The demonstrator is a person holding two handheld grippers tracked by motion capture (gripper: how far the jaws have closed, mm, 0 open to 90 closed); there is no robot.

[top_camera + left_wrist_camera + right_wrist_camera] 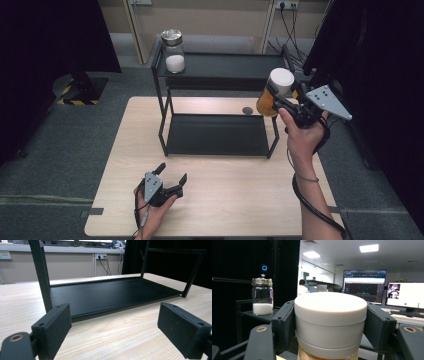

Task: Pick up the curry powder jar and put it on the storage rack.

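Two black jaws of the right claw point(278, 99) clamp the white lid of an amber jar point(273, 93), held in the air by the right end of the black shelf rack point(215, 80). The jar's long axis tilts slightly, lid up and amber body down. A glass jar of white powder point(173, 50) stands upright on the rack's top shelf, well apart to the left. Low on the wooden surface point(235, 190), the left claw point(171, 175) gapes wide, empty, facing the rack's bottom shelf.
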